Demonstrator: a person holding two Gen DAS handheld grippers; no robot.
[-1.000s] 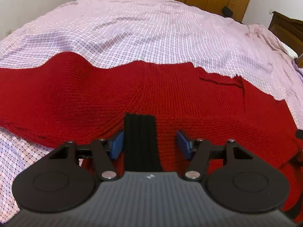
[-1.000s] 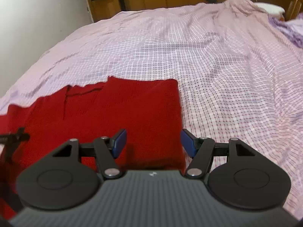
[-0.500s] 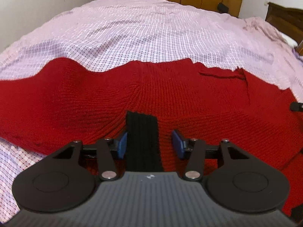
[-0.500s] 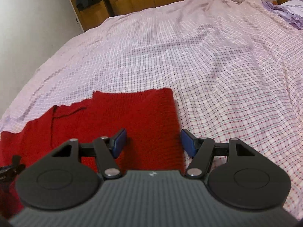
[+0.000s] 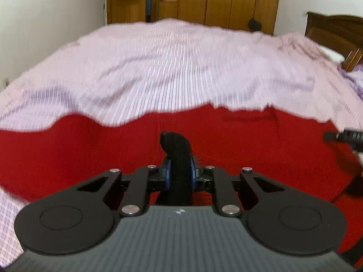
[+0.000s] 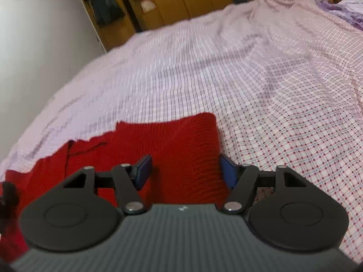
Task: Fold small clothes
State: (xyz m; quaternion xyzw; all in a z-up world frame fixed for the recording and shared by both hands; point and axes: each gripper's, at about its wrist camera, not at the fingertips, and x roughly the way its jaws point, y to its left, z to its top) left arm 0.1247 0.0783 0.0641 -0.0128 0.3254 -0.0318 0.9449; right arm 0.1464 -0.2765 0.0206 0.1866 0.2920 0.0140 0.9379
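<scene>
A red knit garment (image 5: 90, 149) lies spread across the checked bedsheet (image 5: 181, 68). My left gripper (image 5: 179, 174) is shut on its black ribbed band (image 5: 178, 156), which bunches up between the blue pads. In the right wrist view the garment's right end (image 6: 177, 149) lies under my right gripper (image 6: 185, 170), which is open and empty, its pads straddling the red cloth near its right edge. The right gripper's tip shows at the right edge of the left wrist view (image 5: 347, 136).
Wooden wardrobes (image 5: 226, 0) stand beyond the bed's far side. A dark headboard (image 5: 335, 34) and lilac bedding (image 6: 340, 6) lie to the right. A white wall (image 6: 34, 45) runs along the left.
My left gripper has closed on the black band, which now bunches between the pads. Both views have tilted up, showing more of the room. The right gripper stays open.
</scene>
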